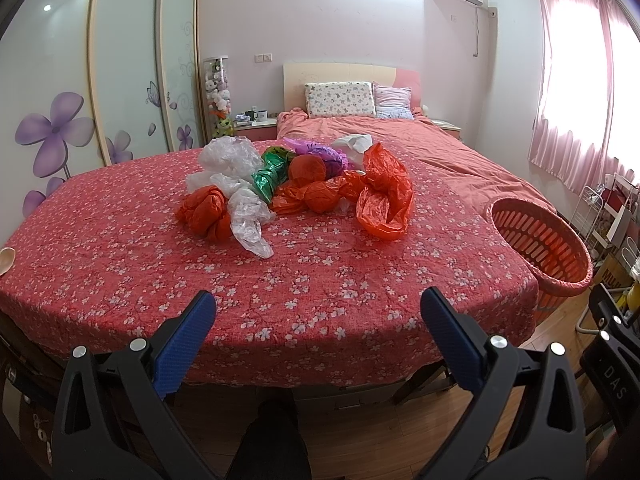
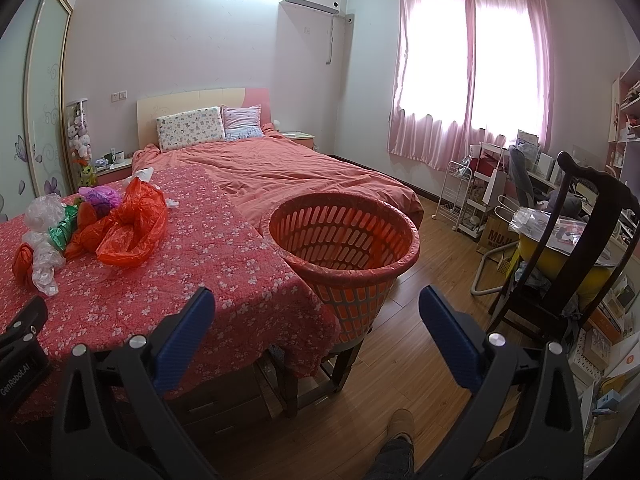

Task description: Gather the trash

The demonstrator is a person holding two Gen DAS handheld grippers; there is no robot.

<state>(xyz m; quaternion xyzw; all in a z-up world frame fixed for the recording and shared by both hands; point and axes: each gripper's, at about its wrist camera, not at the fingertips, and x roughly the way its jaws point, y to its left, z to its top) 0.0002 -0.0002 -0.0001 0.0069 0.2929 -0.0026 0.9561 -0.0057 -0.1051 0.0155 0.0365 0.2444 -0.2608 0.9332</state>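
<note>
Start-of-task layout, by the look of it. Left gripper [image 1: 318, 312] spread wide, empty, held low off the near edge of the table [image 1: 120, 280], aimed at the trash. Right gripper [image 2: 316, 312] likewise spread, empty, pointed more toward the basket [image 2: 344, 236].

Trash: pile of crumpled plastic bags [image 1: 296, 184] mid-table, well apart from both grippers. Large loose red bag [image 1: 386, 196] on the basket side, clear bags [image 1: 244, 208] on the other, green foil piece [image 1: 272, 172] and purple bag [image 1: 316, 152] in the middle. Pile clustered, likely staged for 1-by-1 picking.

Basket parked just off the table's right corner, mouth open and tilted toward the camera, presumably so drops from the right need only a short swing. Appears raised on a stool or stand; support mostly hidden under the cloth edge.

Hard to tell:
- exact bag count; pieces overlap and knot together
- white item [image 1: 354, 144] behind the pile, partly hidden
- basket interior bottom out of sight in both views, so contents unknown
- table legs and frame mostly masked by the floral cloth [image 1: 360, 300]
- bed [image 2: 288, 168] behind appears to butt against the table; contact unclear
</note>
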